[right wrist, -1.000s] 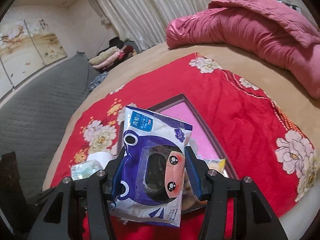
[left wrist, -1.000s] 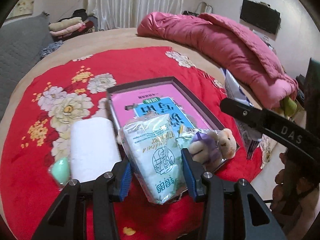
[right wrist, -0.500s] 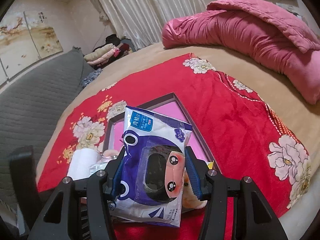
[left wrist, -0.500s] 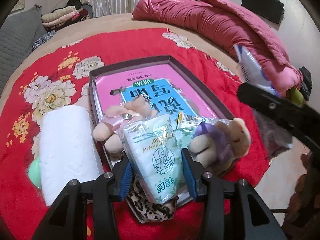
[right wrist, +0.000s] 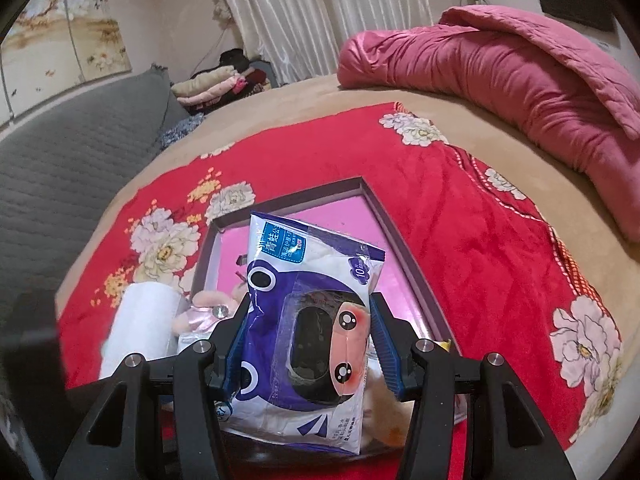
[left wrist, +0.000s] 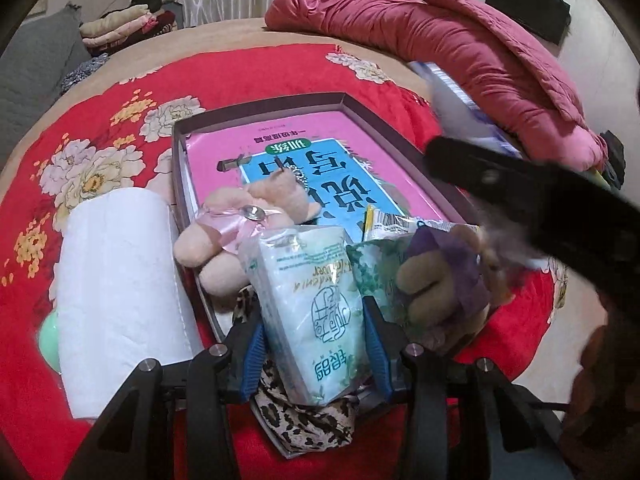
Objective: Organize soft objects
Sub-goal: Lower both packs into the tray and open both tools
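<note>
My left gripper (left wrist: 314,346) is shut on a pale green tissue pack (left wrist: 310,308), held just above the near end of a dark shallow box (left wrist: 256,110) lined with pink. In the box lie a pink plush bear (left wrist: 240,232), a brown bear in purple (left wrist: 436,280), a green packet (left wrist: 374,272) and a leopard-print cloth (left wrist: 304,424). My right gripper (right wrist: 308,344) is shut on a blue and white wet-wipe pack (right wrist: 308,312) with a frog face, above the same box (right wrist: 384,208). In the left wrist view the right gripper crosses as a blurred black bar at the right.
A white paper roll (left wrist: 116,292) lies left of the box on the red flowered blanket (left wrist: 100,100), with a mint green object (left wrist: 50,336) beside it. A crumpled pink quilt (left wrist: 460,52) lies behind. Folded clothes (right wrist: 216,88) are stacked at the back.
My left gripper sank toward the box with the tissue pack, so the plush toys and leopard cloth came into view. The right gripper moved over the box with the wipe pack.
</note>
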`<act>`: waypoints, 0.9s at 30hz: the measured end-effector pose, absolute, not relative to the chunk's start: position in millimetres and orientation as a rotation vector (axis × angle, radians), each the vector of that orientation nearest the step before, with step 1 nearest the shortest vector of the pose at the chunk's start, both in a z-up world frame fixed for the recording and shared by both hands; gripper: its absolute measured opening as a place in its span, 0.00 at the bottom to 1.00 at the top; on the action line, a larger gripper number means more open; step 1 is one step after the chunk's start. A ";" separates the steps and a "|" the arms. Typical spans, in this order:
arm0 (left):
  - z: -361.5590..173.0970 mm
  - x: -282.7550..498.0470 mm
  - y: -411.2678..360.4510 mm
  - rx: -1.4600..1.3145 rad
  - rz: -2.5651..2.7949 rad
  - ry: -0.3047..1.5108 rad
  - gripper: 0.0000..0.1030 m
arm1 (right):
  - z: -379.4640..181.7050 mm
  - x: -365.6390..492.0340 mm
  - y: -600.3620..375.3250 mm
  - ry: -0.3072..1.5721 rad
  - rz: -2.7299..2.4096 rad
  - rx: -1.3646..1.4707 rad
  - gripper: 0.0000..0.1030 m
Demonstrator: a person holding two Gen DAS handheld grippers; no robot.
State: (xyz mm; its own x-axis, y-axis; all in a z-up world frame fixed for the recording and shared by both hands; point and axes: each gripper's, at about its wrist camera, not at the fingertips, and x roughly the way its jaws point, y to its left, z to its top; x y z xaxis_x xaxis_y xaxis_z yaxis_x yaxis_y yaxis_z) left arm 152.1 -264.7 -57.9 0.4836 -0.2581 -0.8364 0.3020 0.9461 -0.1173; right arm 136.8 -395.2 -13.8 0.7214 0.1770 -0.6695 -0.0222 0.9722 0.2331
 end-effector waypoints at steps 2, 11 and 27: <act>-57.9 152.0 -264.0 0.046 -0.343 1.008 0.43 | -19.7 141.7 -393.2 0.774 0.106 0.200 0.54; -59.0 152.1 -265.5 0.057 -0.345 1.003 0.43 | -35.9 156.8 -394.7 0.828 0.090 0.160 0.54; -59.2 152.1 -265.6 0.049 -0.351 1.010 0.43 | -59.7 169.4 -391.7 0.923 0.105 0.118 0.57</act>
